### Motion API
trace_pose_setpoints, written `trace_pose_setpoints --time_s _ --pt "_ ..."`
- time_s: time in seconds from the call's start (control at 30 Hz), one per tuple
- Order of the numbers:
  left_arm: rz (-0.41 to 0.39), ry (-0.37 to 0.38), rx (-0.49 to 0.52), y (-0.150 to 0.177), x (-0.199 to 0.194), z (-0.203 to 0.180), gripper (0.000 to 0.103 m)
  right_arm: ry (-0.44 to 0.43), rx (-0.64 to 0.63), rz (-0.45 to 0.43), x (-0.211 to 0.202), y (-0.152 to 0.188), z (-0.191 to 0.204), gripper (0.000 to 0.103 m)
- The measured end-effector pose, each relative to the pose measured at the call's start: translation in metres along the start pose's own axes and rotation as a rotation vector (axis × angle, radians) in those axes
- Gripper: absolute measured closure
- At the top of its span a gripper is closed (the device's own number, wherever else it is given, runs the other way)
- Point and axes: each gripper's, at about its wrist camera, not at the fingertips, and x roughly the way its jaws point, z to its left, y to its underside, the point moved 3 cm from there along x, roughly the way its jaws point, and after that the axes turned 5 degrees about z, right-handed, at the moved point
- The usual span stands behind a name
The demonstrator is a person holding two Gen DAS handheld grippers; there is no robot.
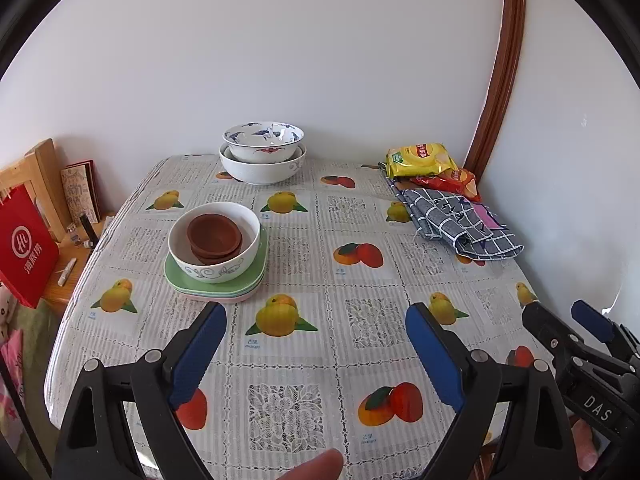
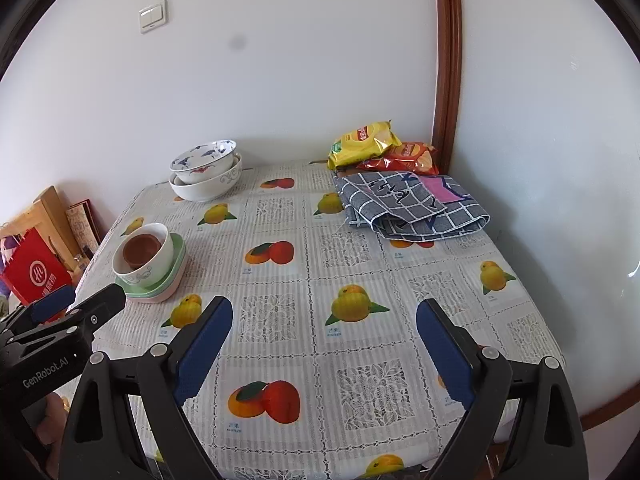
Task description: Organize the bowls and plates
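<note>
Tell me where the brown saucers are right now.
The brown saucers sit stacked inside the white bowl, which rests on the green plates near the table's left edge in both views, in front of the two bowls by the wall.

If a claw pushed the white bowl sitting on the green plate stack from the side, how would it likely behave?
The white bowl looks like glazed ceramic, so it is probably stiff, slippery and breakable. It rests on stacked plates that look smooth, so it may slide rather than tip. The brown dishes sit loose inside and would likely rattle.
</note>
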Motion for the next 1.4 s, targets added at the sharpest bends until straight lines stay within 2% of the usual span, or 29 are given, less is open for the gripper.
trace_pose_setpoints --time_s 0.23,0.57,1.4 --pt "0.02 0.024 0.002 0.003 -0.003 -0.006 0.012 0.003 0.011 -0.008 -0.008 0.0 -0.005 0.011" --pt "-0.002 0.0 0.036 0.006 -0.013 -0.009 0.008 -0.002 0.004 0.001 -0.011 0.005 -0.002 0.01" --pt "0.004 -0.023 0.026 0.007 -0.012 -0.003 0.006 0.006 0.025 0.025 -0.008 0.009 -0.006 0.01"
